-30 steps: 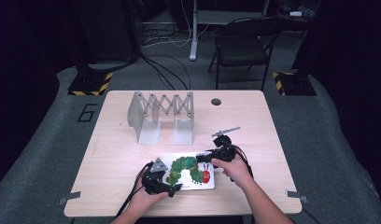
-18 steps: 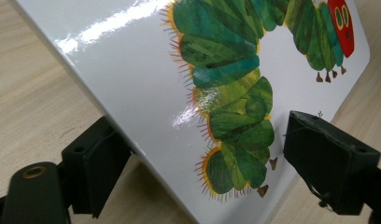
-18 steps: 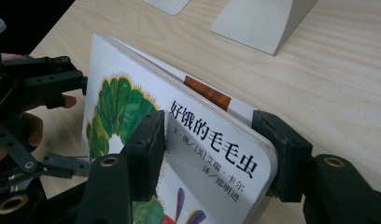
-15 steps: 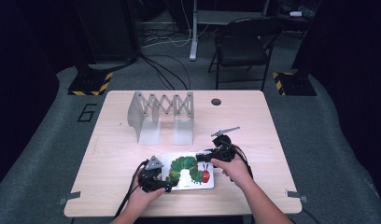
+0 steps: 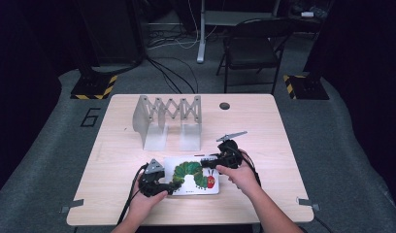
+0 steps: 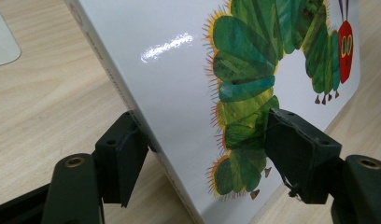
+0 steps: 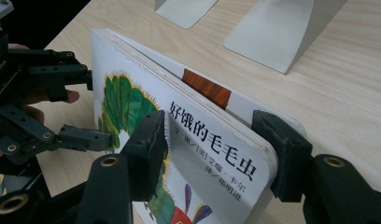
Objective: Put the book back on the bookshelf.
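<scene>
Caterpillar book (image 5: 193,175) at near edge of table (image 5: 264,126), between both grippers. Right gripper (image 7: 212,149) clamped on its right end. Left gripper (image 6: 202,154) jaws just been closing around the left end, one pad on the cover. Expandable book rack (image 5: 167,121) farther back holds nothing.

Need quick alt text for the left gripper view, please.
The left gripper, its jaws just closing, straddles the spine corner of a white caterpillar picture book, one jaw on the cover, the other at the spine edge. The book sits tilted over a light wooden table.
</scene>
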`<state>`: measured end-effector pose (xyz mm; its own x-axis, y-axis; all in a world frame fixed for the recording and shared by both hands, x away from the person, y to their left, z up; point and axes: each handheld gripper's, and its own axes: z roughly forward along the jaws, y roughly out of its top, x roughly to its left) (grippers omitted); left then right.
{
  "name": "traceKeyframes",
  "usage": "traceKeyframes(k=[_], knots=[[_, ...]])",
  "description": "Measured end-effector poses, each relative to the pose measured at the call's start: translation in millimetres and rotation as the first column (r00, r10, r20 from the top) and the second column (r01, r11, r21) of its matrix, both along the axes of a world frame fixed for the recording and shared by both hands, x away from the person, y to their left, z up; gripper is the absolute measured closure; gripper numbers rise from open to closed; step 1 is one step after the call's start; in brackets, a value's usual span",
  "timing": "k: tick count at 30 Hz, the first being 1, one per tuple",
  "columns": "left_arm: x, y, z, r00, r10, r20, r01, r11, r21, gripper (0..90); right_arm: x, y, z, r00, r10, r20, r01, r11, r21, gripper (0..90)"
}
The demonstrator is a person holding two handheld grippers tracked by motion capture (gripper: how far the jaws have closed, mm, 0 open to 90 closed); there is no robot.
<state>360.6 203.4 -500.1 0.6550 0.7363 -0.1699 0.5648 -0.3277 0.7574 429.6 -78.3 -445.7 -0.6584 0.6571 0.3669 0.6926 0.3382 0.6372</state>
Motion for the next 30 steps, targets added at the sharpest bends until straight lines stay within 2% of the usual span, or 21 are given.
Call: traceKeyframes(k=[6, 9, 12, 15, 18, 19, 21, 27, 30], knots=[[0.5, 3.2, 3.7, 0.9998, 0.019, 0.010, -0.019, 0.9998, 0.000, 34.6, -2.1, 2.4, 4.0, 1.0000, -0.001, 0.004, 0.001, 1.000, 0.006, 45.2], [1.0, 4.7, 5.8, 0.9994, 0.024, 0.027, -0.024, 0.9997, 0.008, 35.7, -3.3, 3.5, 6.6, 1.0000, -0.003, 0.008, 0.002, 1.000, 0.018, 45.2], [1.0, 6.0, 8.9, 0.9991, 0.031, 0.029, -0.031, 0.9995, 0.003, 38.0, -5.2, 4.7, 10.7, 0.9997, 0.006, 0.025, -0.006, 1.000, 0.014, 44.8], [1.2, 8.0, 11.5, 0.9980, 0.038, 0.050, -0.039, 0.9992, 0.008, 39.1, -6.7, 6.3, 13.4, 0.9997, 0.000, 0.024, 0.000, 1.000, 0.020, 44.8], [1.1, 9.7, 14.5, 0.9972, 0.051, 0.055, -0.051, 0.9987, -0.003, 40.8, -7.1, 7.8, 16.3, 0.9988, 0.010, 0.047, -0.011, 1.000, 0.020, 44.7], [1.2, 10.7, 15.5, 0.9956, 0.059, 0.073, -0.059, 0.9983, -0.002, 42.7, -8.0, 9.0, 18.1, 0.9985, 0.016, 0.052, -0.017, 1.000, 0.024, 44.1], [1.1, 11.4, 16.4, 0.9948, 0.062, 0.081, -0.062, 0.9981, -0.002, 43.4, -8.0, 9.4, 18.6, 0.9982, 0.019, 0.056, -0.021, 1.000, 0.023, 43.7], [-1.6, 13.7, 17.3, 0.9918, 0.055, 0.115, -0.058, 0.9981, 0.024, 47.2, -10.7, 14.0, 18.6, 0.9959, 0.052, 0.074, -0.052, 0.999, -0.001, 40.4], [-3.3, 14.5, 16.4, 0.9911, 0.046, 0.125, -0.050, 0.9985, 0.022, 48.8, -12.2, 14.3, 18.7, 0.9969, 0.049, 0.062, -0.050, 0.999, 0.002, 39.3]])
